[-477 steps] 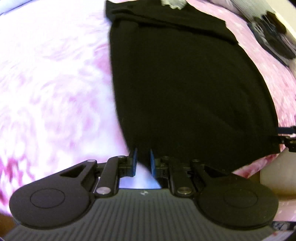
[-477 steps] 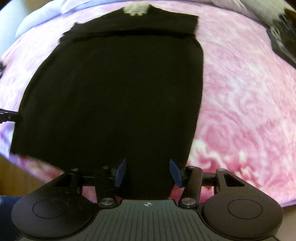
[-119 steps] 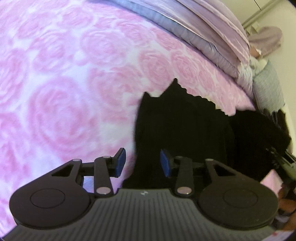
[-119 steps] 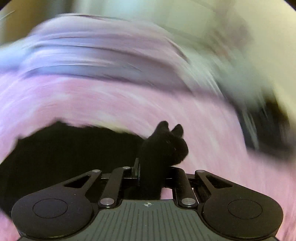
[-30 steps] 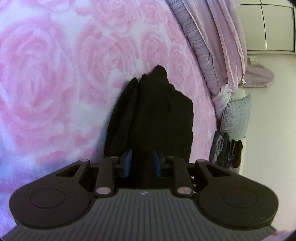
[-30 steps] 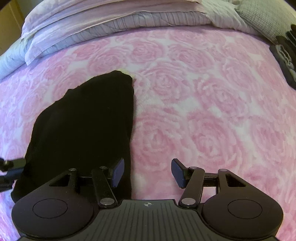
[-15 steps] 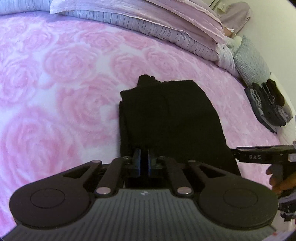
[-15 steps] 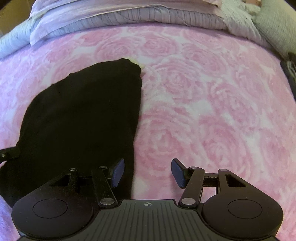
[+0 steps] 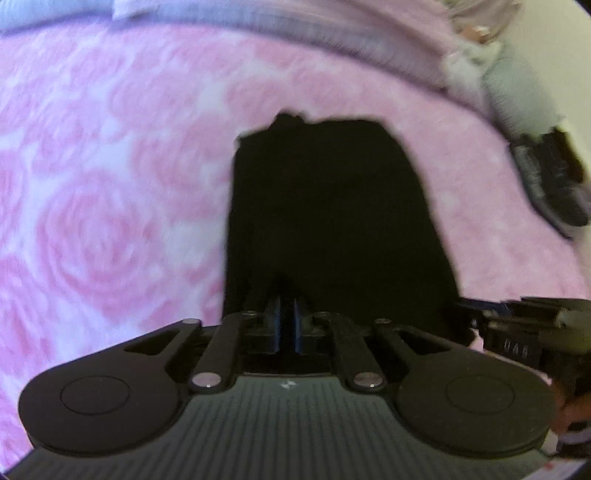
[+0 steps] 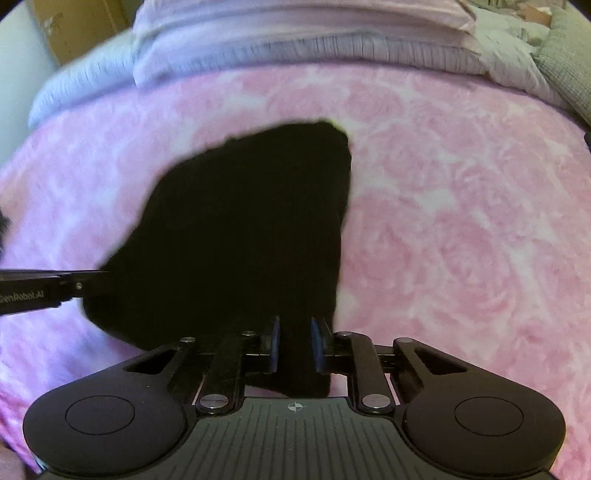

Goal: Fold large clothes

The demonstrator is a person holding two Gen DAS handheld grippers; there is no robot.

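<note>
A black garment [image 9: 332, 206] lies folded into a tall panel on the pink rose bedspread [image 9: 92, 221]. My left gripper [image 9: 287, 321] is shut on the garment's near edge, close to its left corner. In the right wrist view the same garment [image 10: 243, 229] spreads ahead and to the left. My right gripper [image 10: 295, 343] is shut on its near right corner, and black cloth fills the narrow gap between the blue pads. Each gripper shows in the other's view: the right gripper [image 9: 517, 325] at the right edge, the left gripper [image 10: 40, 291] at the left edge.
Lilac and grey pillows [image 10: 295, 33] line the head of the bed. A grey cushion [image 9: 517, 92] and a stack of dark folded clothes [image 9: 550, 184] sit at the far right. A cardboard box [image 10: 74, 22] stands beyond the bed. Bare bedspread [image 10: 461, 221] lies on the garment's right.
My right gripper's fingers have come together on the garment's near right corner; they stood wide open before. The left gripper stays shut on the cloth. Both views are blurred by motion.
</note>
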